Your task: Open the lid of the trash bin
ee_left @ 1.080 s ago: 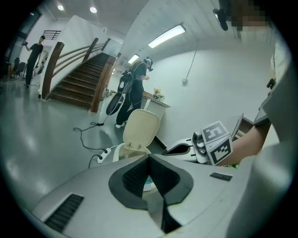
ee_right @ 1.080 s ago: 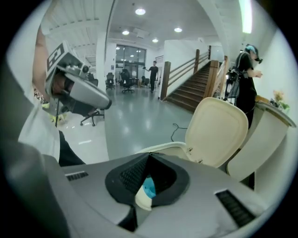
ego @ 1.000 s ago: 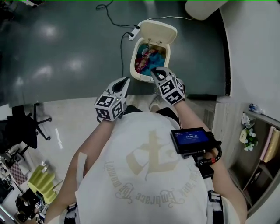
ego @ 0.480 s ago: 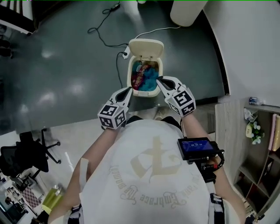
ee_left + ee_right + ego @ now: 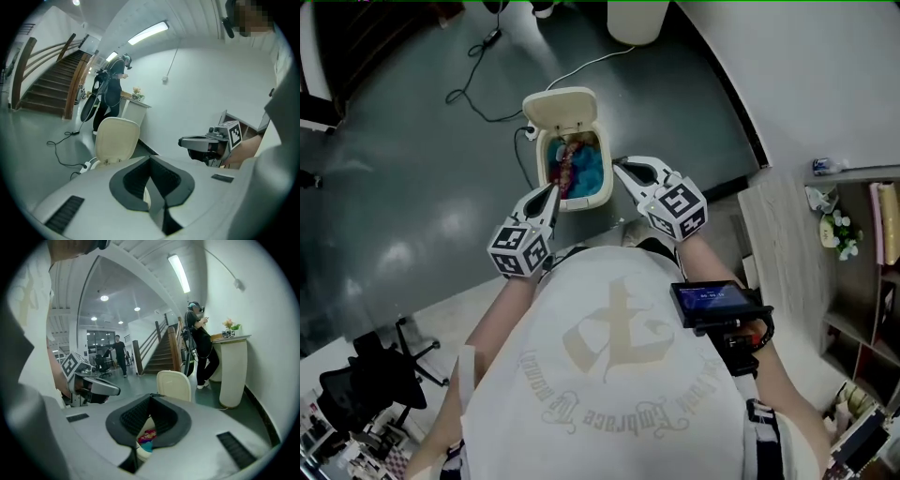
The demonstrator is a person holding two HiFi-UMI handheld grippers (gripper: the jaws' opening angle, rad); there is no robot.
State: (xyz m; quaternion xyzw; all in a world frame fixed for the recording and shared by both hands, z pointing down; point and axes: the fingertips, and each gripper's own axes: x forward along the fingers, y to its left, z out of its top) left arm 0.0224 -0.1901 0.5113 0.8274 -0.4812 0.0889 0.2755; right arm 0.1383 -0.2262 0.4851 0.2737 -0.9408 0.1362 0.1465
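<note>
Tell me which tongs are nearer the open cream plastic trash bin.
Left, narrowly, judging by the head view. The left tongs overlap the cream plastic trash bin at its front-left rim; the right tongs sit just off its right rim.

Cream trash bin (image 5: 573,178) on dark floor, lid (image 5: 559,110) raised upright; colourful rubbish inside

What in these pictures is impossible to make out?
1. Head view: rubbish inside the cream plastic trash bin is too small to identify; only blue and red show.
2. Left gripper view: the bin's body is mostly hidden behind the left hand-held gripper; its raised lid shows.
3. Head view: the writing on the small black screen is too small to read.
</note>
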